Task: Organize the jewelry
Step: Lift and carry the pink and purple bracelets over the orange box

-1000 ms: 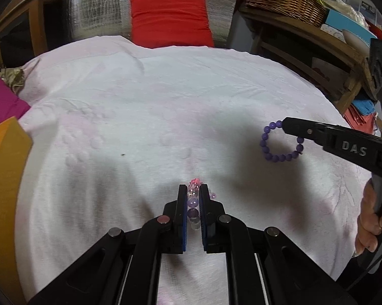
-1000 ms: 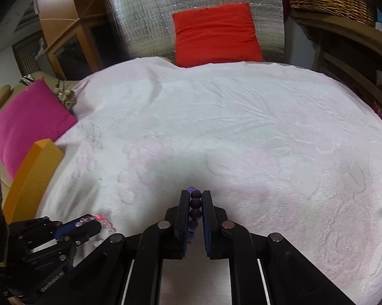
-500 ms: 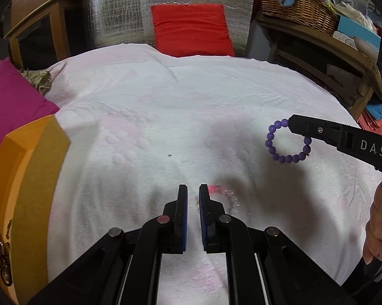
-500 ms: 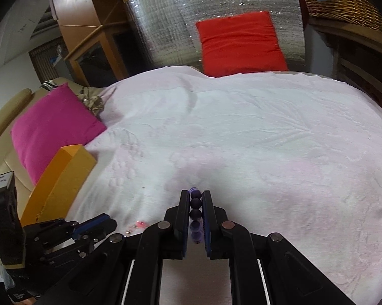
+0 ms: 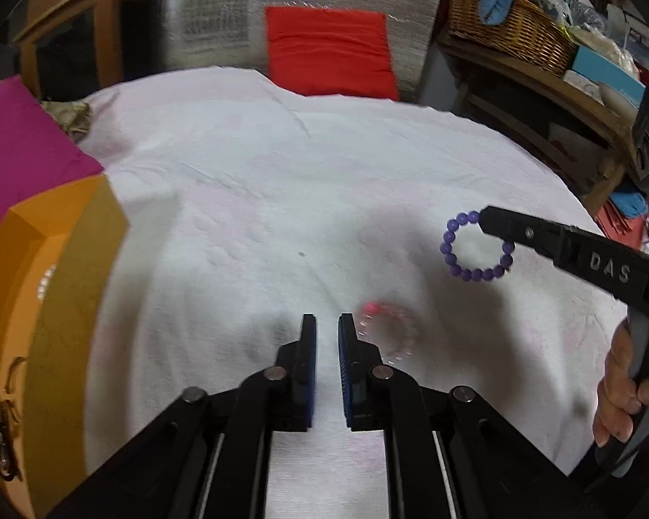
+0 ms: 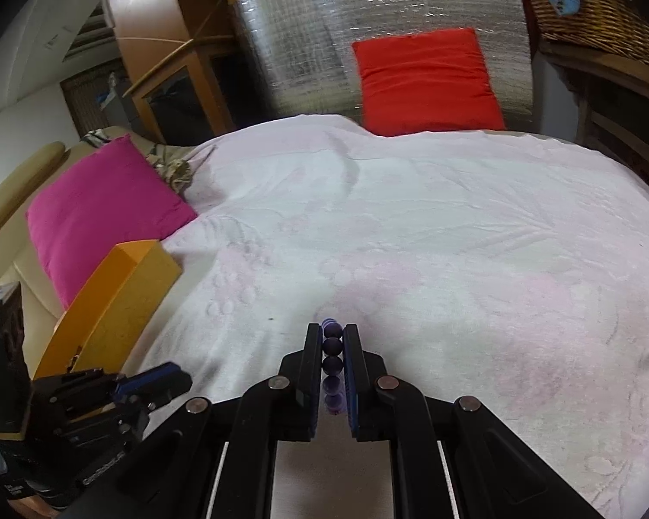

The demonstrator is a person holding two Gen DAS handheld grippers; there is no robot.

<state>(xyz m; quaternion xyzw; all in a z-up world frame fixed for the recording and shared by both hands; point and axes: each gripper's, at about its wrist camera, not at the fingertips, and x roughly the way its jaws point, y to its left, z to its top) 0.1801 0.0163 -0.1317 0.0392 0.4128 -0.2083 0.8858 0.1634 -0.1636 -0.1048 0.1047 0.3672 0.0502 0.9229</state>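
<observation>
My left gripper (image 5: 324, 324) hovers over the white bedspread (image 5: 281, 199); its jaws are opening and nothing is between them. A pink and clear bead bracelet (image 5: 387, 331) shows as a blur just right of its right finger; I cannot tell whether it lies on the cloth. My right gripper (image 6: 332, 331) is shut on a purple bead bracelet (image 6: 332, 359). In the left wrist view that purple bracelet (image 5: 475, 246) hangs as a ring from the right gripper (image 5: 490, 220), above the bedspread. An open orange box (image 5: 43, 302) with a metal clasp stands at the left.
A magenta cushion (image 6: 103, 203) lies beyond the orange box (image 6: 116, 298), and a red cushion (image 6: 428, 82) leans on a silver foil panel at the back. Wooden shelves with a wicker basket (image 5: 510, 30) line the right side. A hand (image 5: 622, 393) holds the right gripper's handle.
The pink bracelet was pinched between my left fingers and is now outside them, to their right. Both grippers moved left toward the orange box. The right still holds the purple bracelet.
</observation>
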